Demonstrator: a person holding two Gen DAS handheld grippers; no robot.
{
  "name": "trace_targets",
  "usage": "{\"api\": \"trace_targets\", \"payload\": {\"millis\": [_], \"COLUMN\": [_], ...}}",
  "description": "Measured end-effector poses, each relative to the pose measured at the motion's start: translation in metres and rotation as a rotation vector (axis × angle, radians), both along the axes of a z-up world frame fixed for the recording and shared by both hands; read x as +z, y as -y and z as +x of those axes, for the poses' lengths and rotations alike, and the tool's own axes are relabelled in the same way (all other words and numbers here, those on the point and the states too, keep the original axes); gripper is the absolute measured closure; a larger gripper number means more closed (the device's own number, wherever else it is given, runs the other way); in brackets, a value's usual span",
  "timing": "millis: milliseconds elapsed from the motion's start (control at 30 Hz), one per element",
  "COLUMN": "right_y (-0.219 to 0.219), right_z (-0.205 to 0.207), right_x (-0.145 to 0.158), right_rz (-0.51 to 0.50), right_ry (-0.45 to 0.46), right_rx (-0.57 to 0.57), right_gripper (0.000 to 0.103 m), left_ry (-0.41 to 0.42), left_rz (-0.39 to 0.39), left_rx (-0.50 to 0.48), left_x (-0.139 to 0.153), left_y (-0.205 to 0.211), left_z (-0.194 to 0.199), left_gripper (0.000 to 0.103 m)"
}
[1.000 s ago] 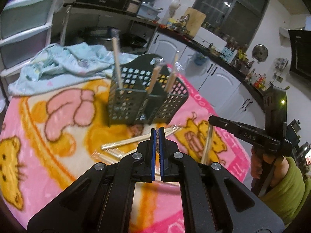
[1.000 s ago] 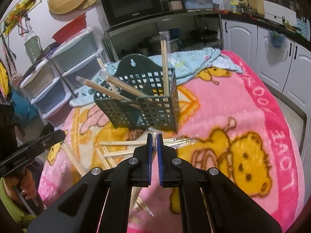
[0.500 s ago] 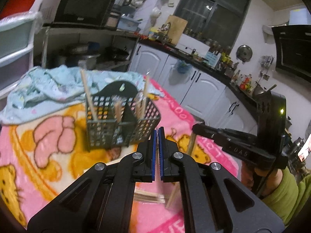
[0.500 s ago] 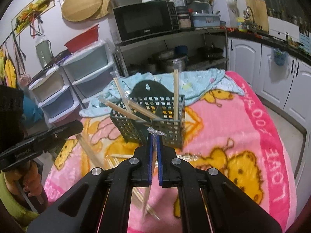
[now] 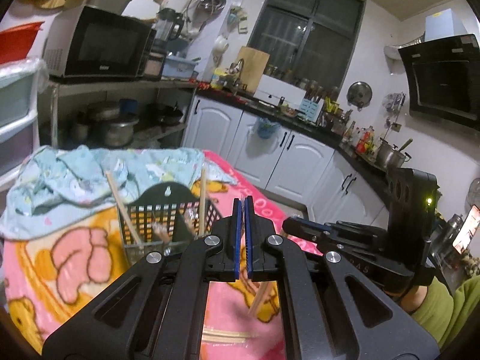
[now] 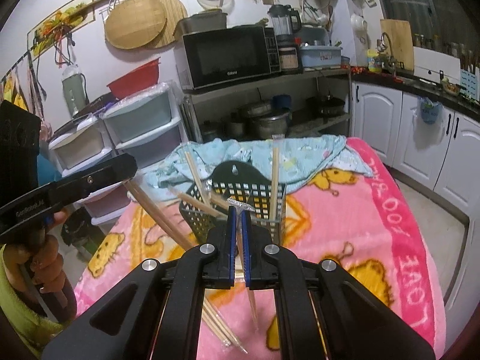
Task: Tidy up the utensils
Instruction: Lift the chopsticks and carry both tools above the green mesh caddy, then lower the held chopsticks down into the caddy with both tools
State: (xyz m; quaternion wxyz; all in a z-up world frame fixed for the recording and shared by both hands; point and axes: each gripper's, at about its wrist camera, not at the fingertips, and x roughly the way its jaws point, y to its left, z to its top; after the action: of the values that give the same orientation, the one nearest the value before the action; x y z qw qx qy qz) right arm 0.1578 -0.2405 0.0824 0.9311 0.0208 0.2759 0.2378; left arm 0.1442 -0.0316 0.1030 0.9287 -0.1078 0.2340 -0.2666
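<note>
A dark mesh utensil basket stands on the pink blanket with several wrapped chopstick pairs upright in it; it also shows in the left wrist view. My right gripper is shut on a wrapped chopstick pair that hangs down, lifted just in front of the basket. My left gripper is shut on another chopstick pair, seen in the right wrist view slanting down from its jaws at the left. More chopsticks lie on the blanket.
A crumpled light-blue cloth lies behind the basket. Plastic drawers and a shelf with a microwave stand beyond the table. White cabinets line the right wall. The blanket's edge drops off at right.
Both grippers have risen from the blanket, each lifting a chopstick pair; the views now look higher, over the basket toward the kitchen.
</note>
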Motion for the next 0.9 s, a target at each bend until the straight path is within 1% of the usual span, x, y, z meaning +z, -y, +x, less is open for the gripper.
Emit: {"api": "trace_targets", "payload": {"millis": [400, 600, 700, 900], "right_y": [-0.004, -0.01, -0.013, -0.02], "right_z": [-0.001, 0.0, 0.0, 0.005], "right_x": [0.039, 0.059, 0.072, 0.099], "right_rz": [0.009, 0.007, 0.012, 0.017], "right_ry": [0.101, 0.155, 0.187, 0.26], "right_rx": [-0.002, 0.006, 0.011, 0.021], "right_gripper": [0.099, 0.099, 0.099, 0.099], "left_ry": [0.089, 0.131, 0.159, 0.222], "left_rz": [-0.035, -0.059, -0.071, -0.062], "left_rx": [-0.005, 0.031, 0.05, 0.089], "left_x": [0.039, 0.061, 0.076, 0.104], "left_y": [-0.004, -0.019, -0.028, -0.041], "left_z": [0.006, 0.014, 0.018, 0.021], "left_gripper": [0.102, 0.102, 0.102, 0.102]}}
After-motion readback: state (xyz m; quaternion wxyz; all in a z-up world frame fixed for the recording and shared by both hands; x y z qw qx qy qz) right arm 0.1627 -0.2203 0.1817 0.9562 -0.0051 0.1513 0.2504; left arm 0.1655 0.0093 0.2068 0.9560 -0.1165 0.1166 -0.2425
